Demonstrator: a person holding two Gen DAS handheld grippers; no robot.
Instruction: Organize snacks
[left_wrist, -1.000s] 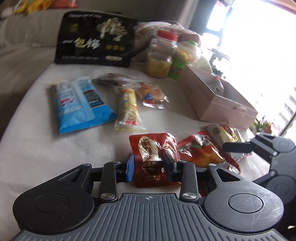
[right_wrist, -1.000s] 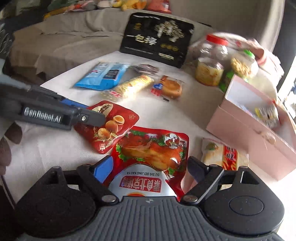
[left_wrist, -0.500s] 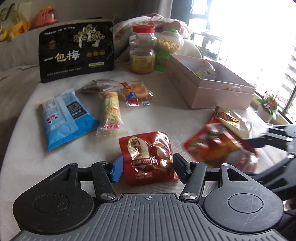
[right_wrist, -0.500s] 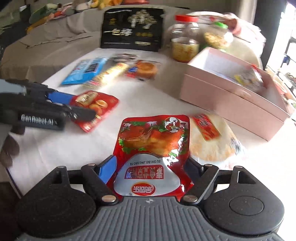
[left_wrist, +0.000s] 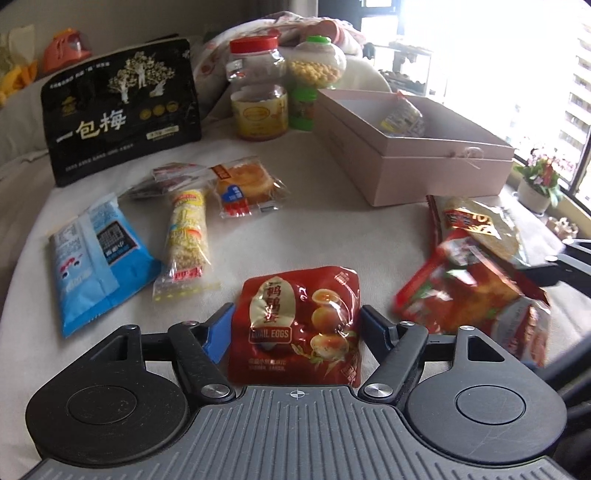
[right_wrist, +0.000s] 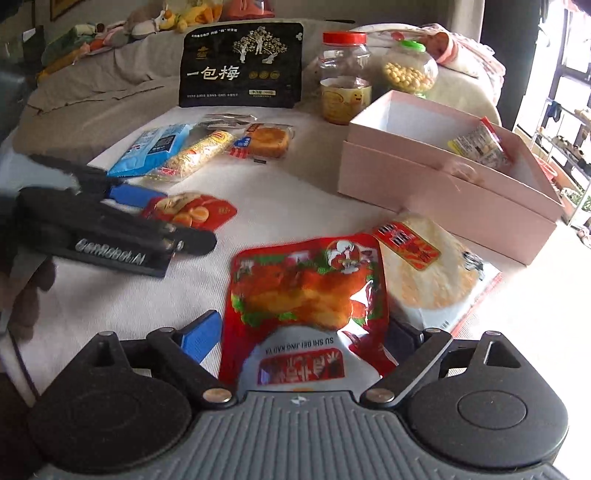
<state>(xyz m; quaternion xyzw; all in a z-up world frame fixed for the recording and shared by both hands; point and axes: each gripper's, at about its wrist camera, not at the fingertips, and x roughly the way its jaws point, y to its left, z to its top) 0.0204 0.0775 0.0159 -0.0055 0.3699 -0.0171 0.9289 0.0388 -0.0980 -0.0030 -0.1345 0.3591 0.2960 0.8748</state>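
A red quail egg packet (left_wrist: 295, 325) lies on the pale cloth between the fingers of my left gripper (left_wrist: 295, 321). Its jaws are opening, and both pads stand clear of the packet. My left gripper (right_wrist: 170, 218) also shows at the left of the right wrist view, around the same packet (right_wrist: 192, 212). A red roast duck packet (right_wrist: 306, 291) sits between the fingers of my right gripper (right_wrist: 304, 332), whose jaws are opening. The blue pad (right_wrist: 203, 336) stands off it; the other pad is hidden. The duck packet overlaps a rice cracker packet (right_wrist: 424, 273). The pink box (right_wrist: 443, 199) behind holds one small packet (right_wrist: 480, 144).
Further back lie a blue packet (left_wrist: 92, 258), a yellow bar (left_wrist: 186, 236), a wrapped cake (left_wrist: 247, 188) and a small dark packet (left_wrist: 173, 177). A black bag (left_wrist: 122, 110) and two jars (left_wrist: 258, 88) stand behind. A flower pot (left_wrist: 535, 184) is at the right. A hand (right_wrist: 29, 295) holds the left gripper.
My left gripper has opened off the quail egg packet, which it held shut a second ago. The right gripper's blue pad has come away from the duck packet. Both views have shifted toward the box.
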